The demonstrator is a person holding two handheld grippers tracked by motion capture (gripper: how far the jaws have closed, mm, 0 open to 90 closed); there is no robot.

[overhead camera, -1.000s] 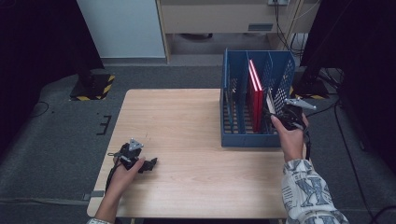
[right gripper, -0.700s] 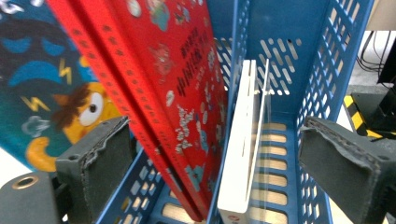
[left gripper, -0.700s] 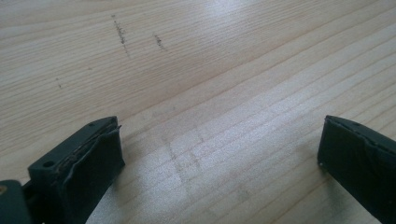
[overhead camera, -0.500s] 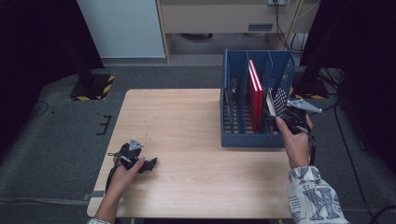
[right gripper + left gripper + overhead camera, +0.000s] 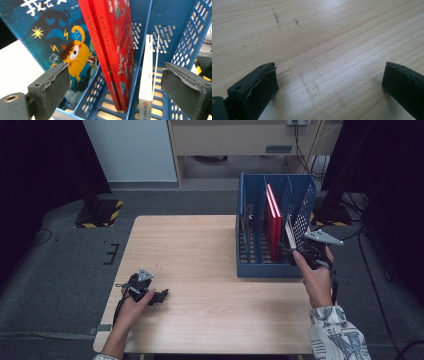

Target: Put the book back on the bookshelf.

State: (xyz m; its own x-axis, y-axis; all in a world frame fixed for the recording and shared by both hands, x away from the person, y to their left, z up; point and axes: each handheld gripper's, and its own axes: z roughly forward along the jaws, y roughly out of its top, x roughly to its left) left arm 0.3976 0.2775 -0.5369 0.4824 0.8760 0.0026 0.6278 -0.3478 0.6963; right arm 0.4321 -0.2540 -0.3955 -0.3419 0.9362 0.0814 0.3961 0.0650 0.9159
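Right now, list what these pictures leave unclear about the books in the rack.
- Blue book: right gripper view, title cut off by the top edge; its foot hidden behind the left jaw.
- Red books: right gripper view, tops cut off; cover print too blurred to read.
- White book: right gripper view, covers hidden, seen edge-on.
- Rack: high view, book titles too small to read.

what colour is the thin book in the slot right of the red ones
White, standing upright in the blue rack; the right gripper view shows it best.
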